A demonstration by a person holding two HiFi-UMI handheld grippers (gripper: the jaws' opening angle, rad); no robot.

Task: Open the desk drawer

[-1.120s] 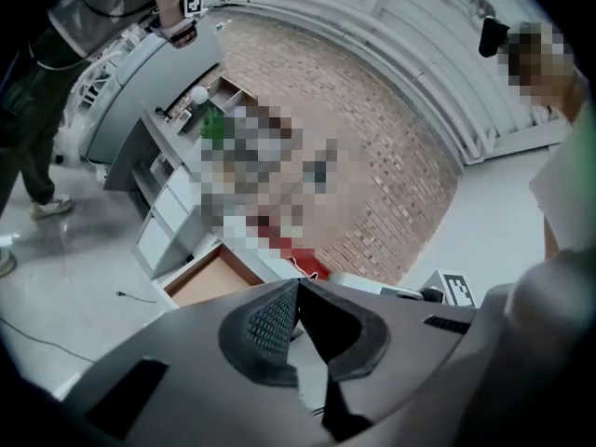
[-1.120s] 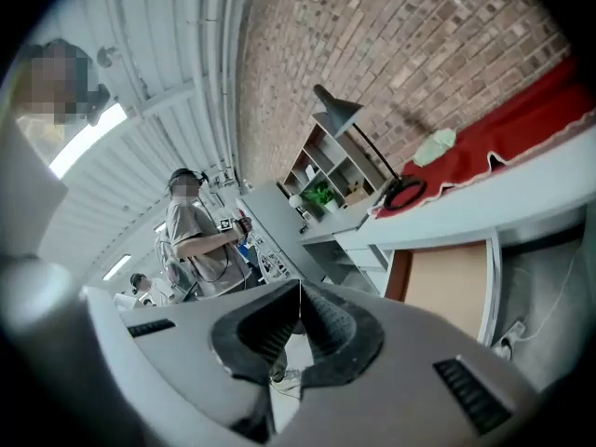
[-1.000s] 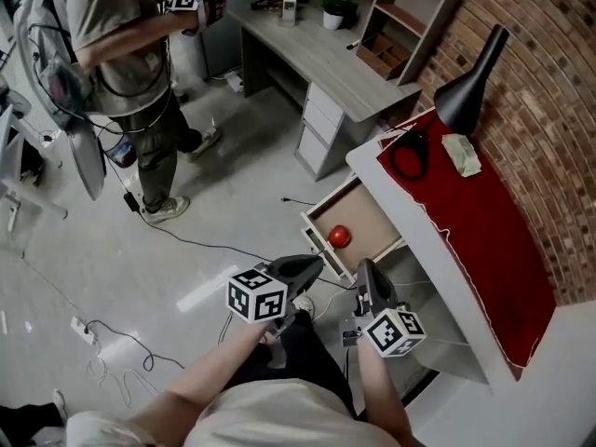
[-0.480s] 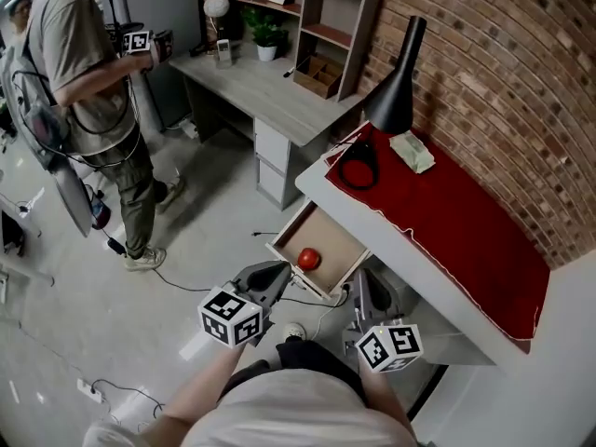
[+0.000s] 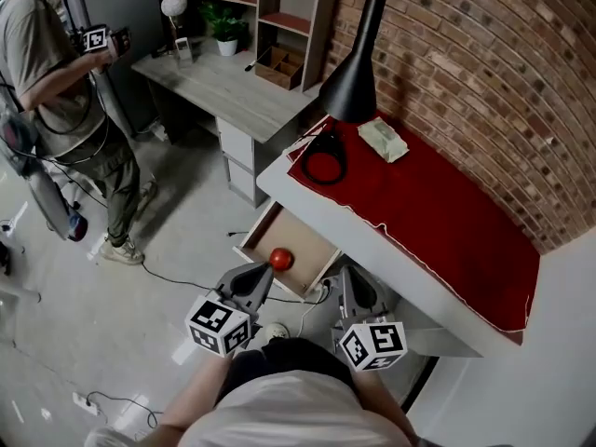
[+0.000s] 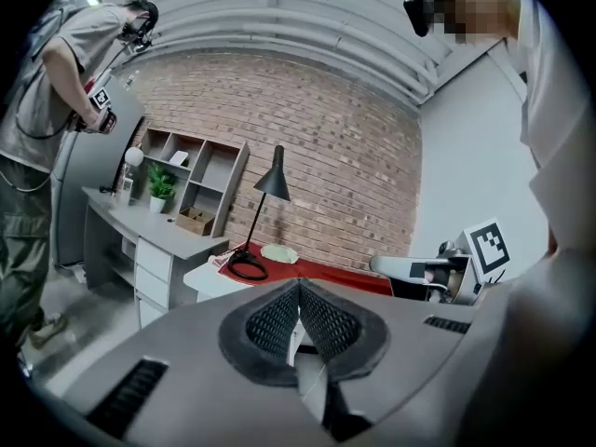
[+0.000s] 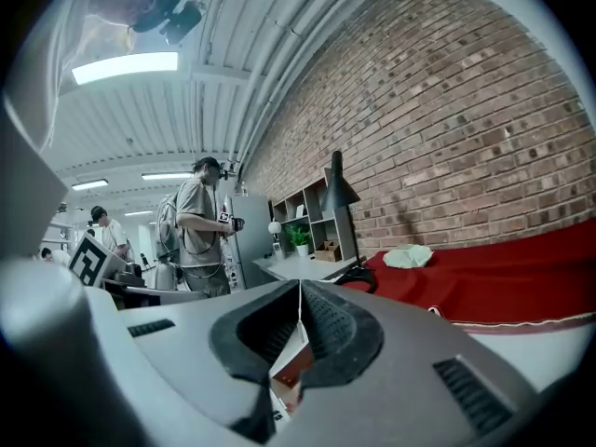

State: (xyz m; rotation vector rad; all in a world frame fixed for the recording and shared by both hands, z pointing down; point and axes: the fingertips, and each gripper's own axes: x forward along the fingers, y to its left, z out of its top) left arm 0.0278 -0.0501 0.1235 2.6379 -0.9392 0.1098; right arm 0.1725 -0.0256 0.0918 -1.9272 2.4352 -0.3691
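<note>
The desk drawer [image 5: 307, 240] stands pulled out from under the white desk [image 5: 307, 203] with the red cloth [image 5: 438, 212]. A red ball [image 5: 280, 259] lies inside it. My left gripper [image 5: 260, 276] hovers just in front of the drawer's near corner, jaws shut and empty. My right gripper [image 5: 354, 290] sits below the desk edge to the right of the drawer, also shut with nothing held. In the left gripper view the dark pads [image 6: 279, 319] meet tip to tip. In the right gripper view the pads [image 7: 326, 329] meet too, and the drawer front [image 7: 293, 366] shows in the gap beneath them.
A black lamp [image 5: 354, 63], its coiled cable [image 5: 323, 166] and a folded green cloth [image 5: 384, 140] rest on the red cloth. A grey desk with drawers [image 5: 223, 91] and a shelf unit [image 5: 270, 17] stand beyond. A person [image 5: 65, 110] stands left. Cables [image 5: 168, 273] trail on the floor.
Both grippers have risen and rolled, staying shut. The view has swung, so the desk and open drawer now sit further left and closer to the grippers. The drawer stays open with the ball inside.
</note>
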